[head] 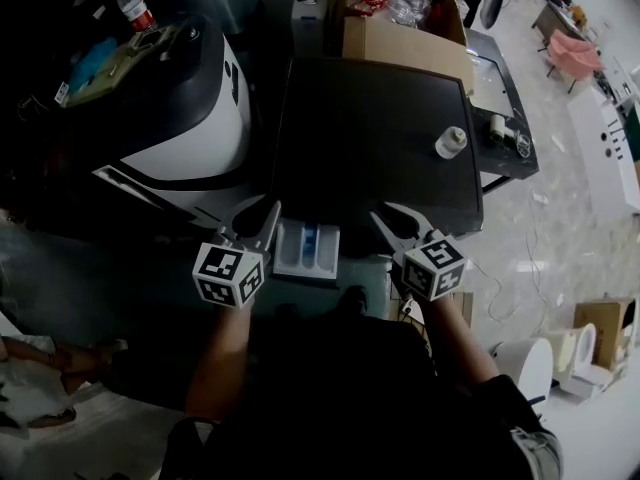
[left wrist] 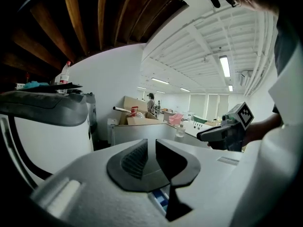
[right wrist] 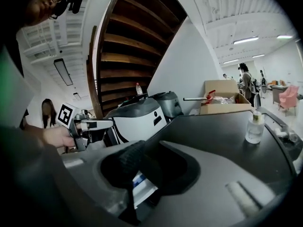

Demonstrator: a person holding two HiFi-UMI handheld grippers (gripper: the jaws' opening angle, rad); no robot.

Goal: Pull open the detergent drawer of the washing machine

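Far left, a bulky white-and-grey appliance crowds right up against the washing machine, and a water bottle stands on its lid. Next comes the left gripper, held just left of the detergent drawer. Its jaws stand a narrow slit apart with nothing between them. The drawer is out, pulled forward from the washer's front. It is white with blue inside, open to the top, and sits between the two grippers. Neither gripper has hold of it. On its right is the right gripper, with its jaws parted a little wider and also empty. In the right gripper view the drawer shows below the gap.

Both grippers point across the dark washer top, where a small clear bottle stands near the right edge. At the back edge sits a cardboard box stuffed with odds and ends. Further right there is a low dark side table beside the washer, then a pink chair out on the pale floor.
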